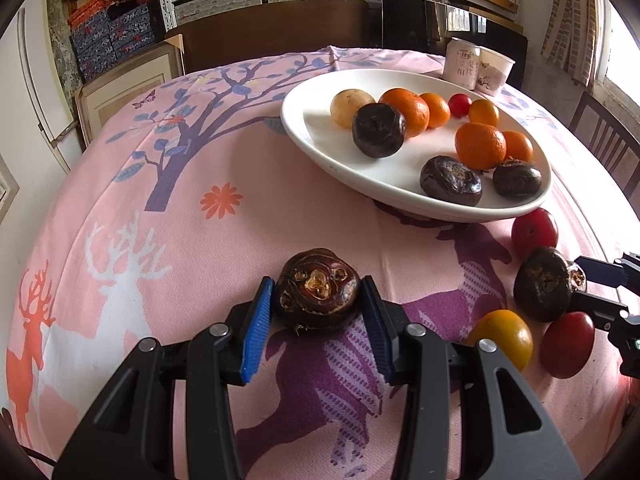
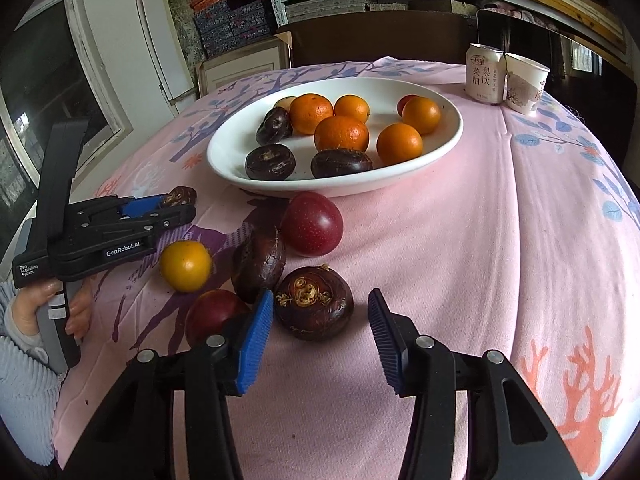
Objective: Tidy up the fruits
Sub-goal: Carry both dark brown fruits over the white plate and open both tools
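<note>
A white oval plate holds several oranges and dark water chestnuts. My left gripper has its blue pads against both sides of a dark water chestnut resting on the cloth; it also shows in the right wrist view. My right gripper is open around another water chestnut, left pad close, right pad apart. Loose beside it lie a third chestnut, a red fruit, a yellow-orange fruit and a second red fruit.
A pink patterned tablecloth covers the table. A drink can and a paper cup stand at the far right behind the plate. Shelves with boxes line the back wall. A chair stands at the right.
</note>
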`<state>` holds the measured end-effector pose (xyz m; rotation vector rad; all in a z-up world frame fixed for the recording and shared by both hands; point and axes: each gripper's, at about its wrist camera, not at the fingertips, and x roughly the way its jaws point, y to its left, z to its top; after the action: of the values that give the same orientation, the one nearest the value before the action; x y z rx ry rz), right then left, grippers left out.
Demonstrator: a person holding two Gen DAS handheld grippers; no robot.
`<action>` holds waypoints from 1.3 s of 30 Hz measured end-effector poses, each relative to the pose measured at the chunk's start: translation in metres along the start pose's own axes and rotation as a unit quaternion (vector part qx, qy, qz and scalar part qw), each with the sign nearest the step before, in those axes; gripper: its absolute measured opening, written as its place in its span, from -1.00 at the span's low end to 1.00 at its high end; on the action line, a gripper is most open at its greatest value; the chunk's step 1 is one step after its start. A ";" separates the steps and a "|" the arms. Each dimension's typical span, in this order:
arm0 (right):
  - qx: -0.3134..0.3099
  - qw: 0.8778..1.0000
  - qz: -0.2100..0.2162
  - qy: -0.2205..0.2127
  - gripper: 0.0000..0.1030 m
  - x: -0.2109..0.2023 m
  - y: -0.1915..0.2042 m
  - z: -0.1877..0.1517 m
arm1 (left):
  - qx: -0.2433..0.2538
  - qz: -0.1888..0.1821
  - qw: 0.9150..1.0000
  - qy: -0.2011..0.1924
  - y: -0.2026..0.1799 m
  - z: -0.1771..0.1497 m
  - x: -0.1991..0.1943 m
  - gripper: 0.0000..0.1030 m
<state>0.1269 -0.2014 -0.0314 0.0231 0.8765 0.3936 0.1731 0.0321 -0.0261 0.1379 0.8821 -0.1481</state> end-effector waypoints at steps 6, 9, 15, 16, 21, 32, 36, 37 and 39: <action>-0.021 0.998 -0.064 -0.002 -0.05 -0.002 -0.006 -0.001 | 0.000 0.001 1.000 0.000 0.000 0.000 0.000 -0.16; -0.043 0.996 -0.072 0.000 -0.05 0.004 0.005 0.000 | 0.000 0.001 1.000 0.000 0.000 0.000 0.000 -0.16; -0.017 0.997 -0.071 0.002 -0.05 0.009 -0.006 0.006 | 0.000 0.001 1.000 0.000 0.000 0.000 0.000 -0.16; -0.017 0.997 -0.071 0.001 -0.19 0.008 -0.006 0.006 | -0.001 0.000 1.000 0.000 0.000 0.000 0.000 -0.16; -0.007 0.997 -0.068 -0.022 -0.20 -0.004 -0.008 0.003 | -0.015 -0.020 1.000 -0.004 0.003 -0.001 -0.002 -0.17; 0.053 0.993 -0.057 -0.090 -0.20 -0.031 -0.028 0.003 | 0.007 0.014 0.994 -0.112 -0.026 -0.002 -0.054 -0.17; 0.062 0.990 -0.052 -0.116 -0.20 -0.041 -0.027 0.004 | 0.012 0.025 0.990 -0.135 -0.037 0.007 -0.065 -0.17; 0.061 0.989 -0.055 -0.123 -0.20 -0.043 -0.026 0.005 | 0.011 0.028 0.990 -0.138 -0.038 0.012 -0.066 -0.17; 0.058 0.987 -0.062 -0.137 -0.20 -0.048 -0.024 0.010 | 0.006 0.032 0.990 -0.138 -0.038 0.025 -0.065 -0.17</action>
<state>0.1146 -0.2387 0.0064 0.1266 0.6244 0.2149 0.1447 -0.0054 0.0378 0.1529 0.5996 -0.1104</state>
